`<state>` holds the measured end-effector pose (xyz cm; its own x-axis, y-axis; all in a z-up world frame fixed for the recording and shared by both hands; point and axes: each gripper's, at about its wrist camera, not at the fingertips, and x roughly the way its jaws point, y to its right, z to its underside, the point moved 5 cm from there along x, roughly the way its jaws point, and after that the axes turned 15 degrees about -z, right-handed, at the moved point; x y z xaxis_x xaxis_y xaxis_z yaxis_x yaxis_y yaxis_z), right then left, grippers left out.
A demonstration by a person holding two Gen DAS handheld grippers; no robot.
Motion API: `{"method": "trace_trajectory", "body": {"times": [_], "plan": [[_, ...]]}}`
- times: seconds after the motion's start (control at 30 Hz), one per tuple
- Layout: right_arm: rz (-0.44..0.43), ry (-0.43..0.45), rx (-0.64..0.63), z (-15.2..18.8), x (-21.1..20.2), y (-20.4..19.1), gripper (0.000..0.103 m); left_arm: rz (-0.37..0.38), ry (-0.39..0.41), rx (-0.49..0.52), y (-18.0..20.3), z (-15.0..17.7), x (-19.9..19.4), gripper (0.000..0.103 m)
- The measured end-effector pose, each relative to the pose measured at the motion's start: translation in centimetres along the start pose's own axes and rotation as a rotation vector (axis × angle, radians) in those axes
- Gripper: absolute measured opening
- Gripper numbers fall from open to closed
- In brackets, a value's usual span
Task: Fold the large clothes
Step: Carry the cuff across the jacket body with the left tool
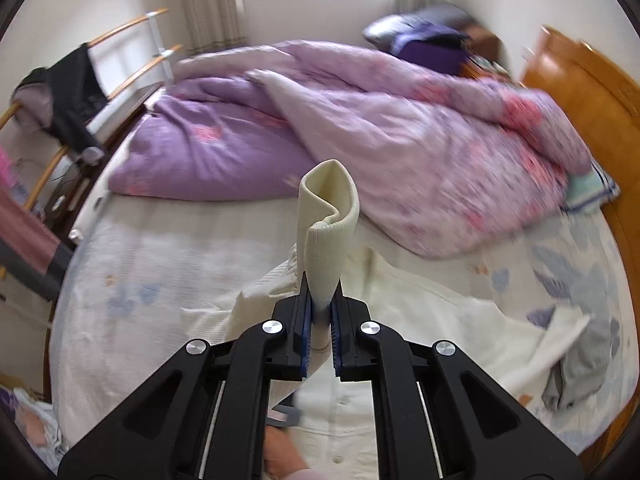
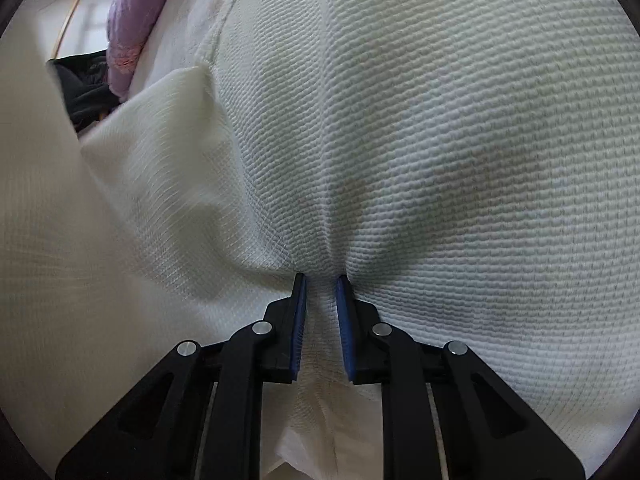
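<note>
A large cream knit garment lies spread on the bed. My left gripper is shut on its ribbed cuff, which stands up and curls over above the fingertips. In the right wrist view the same cream waffle-knit garment fills the frame. My right gripper is shut on a pinched fold of it, with creases fanning out from the jaws.
A rumpled purple and pink quilt covers the far half of the bed. A wooden headboard stands at the right. A rack with dark clothes is at the left. A grey garment lies at the bed's right.
</note>
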<state>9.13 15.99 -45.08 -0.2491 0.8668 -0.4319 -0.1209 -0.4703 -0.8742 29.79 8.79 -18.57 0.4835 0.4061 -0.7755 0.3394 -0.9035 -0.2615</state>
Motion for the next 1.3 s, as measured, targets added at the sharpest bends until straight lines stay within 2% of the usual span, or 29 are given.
{"method": "trace_trajectory", "body": {"times": [0.17,0.23,0.3,0.33,0.4,0.47,0.5,0.57,0.63,0.73,0.8,0.83,0.87,0.93,0.97,1.0,1.03,1.07,1.1,1.2,1.23,1.3], "plan": [[-0.148,0.026,0.034,0.2,-1.0,2.9,0.005,0.042,-0.061,0.063,7.1,3.6,2.1,0.008],[-0.206,0.027,0.038,0.4,-1.6,3.8,0.001,0.027,-0.063,0.115,10.1,5.2,3.4,0.008],[-0.318,0.04,0.094,0.9,-3.0,5.3,0.001,0.007,-0.075,0.153,11.9,6.4,4.4,0.008],[-0.387,0.068,0.137,1.3,-4.4,6.6,0.001,0.011,-0.088,0.162,12.7,7.0,4.9,0.008],[-0.472,0.141,0.183,2.6,-8.4,9.2,0.002,0.048,-0.121,0.178,14.4,8.1,5.7,0.008],[-0.43,0.183,0.157,4.0,-11.7,11.2,0.008,0.067,-0.117,0.195,15.7,9.0,6.0,0.008],[-0.382,0.209,0.152,5.1,-13.9,12.9,0.004,0.062,-0.115,0.202,16.0,9.3,6.1,0.008],[-0.441,0.241,0.209,6.7,-16.8,15.7,0.005,0.065,-0.123,0.211,16.8,10.0,6.5,0.008],[-0.418,0.265,0.269,8.3,-19.6,18.9,0.005,0.058,-0.152,0.213,17.2,10.6,7.6,0.008],[-0.448,0.351,0.376,10.8,-24.8,23.4,0.007,0.072,-0.19,0.208,17.2,11.5,8.9,0.008],[-0.368,0.429,0.403,12.0,-29.3,25.9,0.014,0.062,-0.21,0.23,17.7,12.7,10.0,0.008],[-0.341,0.453,0.398,12.3,-31.1,26.7,0.029,0.068,-0.223,0.233,17.9,13.3,10.5,0.008],[-0.317,0.475,0.397,12.5,-33.0,27.4,0.039,0.076,-0.243,0.235,18.2,14.0,11.1,0.008],[-0.258,0.561,0.385,12.7,-37.6,28.5,0.078,0.108,-0.282,0.255,19.1,15.6,12.3,0.008],[-0.212,0.595,0.377,12.7,-39.4,28.9,0.086,0.134,-0.296,0.265,19.6,16.3,12.6,0.009],[-0.144,0.624,0.374,12.4,-41.8,29.2,0.091,0.179,-0.31,0.287,20.3,17.2,12.8,0.012],[-0.102,0.653,0.371,12.4,-43.4,29.5,0.091,0.238,-0.326,0.298,20.9,18.0,12.9,0.03],[-0.104,0.666,0.366,12.0,-45.0,29.5,0.091,0.278,-0.35,0.308,21.1,18.7,13.0,0.058],[-0.094,0.673,0.362,11.7,-45.9,29.6,0.092,0.326,-0.388,0.315,21.2,19.5,13.0,0.065],[-0.06,0.627,0.308,11.6,-46.4,28.3,0.092,0.478,-0.496,0.246,18.8,21.6,12.7,0.073],[-0.051,0.602,0.291,10.4,-47.7,26.1,0.092,0.534,-0.55,0.188,17.2,22.4,12.9,0.075],[0.038,0.548,0.265,9.3,-47.4,25.4,0.092,0.61,-0.654,0.011,12.8,24.0,14.1,0.075]]}}
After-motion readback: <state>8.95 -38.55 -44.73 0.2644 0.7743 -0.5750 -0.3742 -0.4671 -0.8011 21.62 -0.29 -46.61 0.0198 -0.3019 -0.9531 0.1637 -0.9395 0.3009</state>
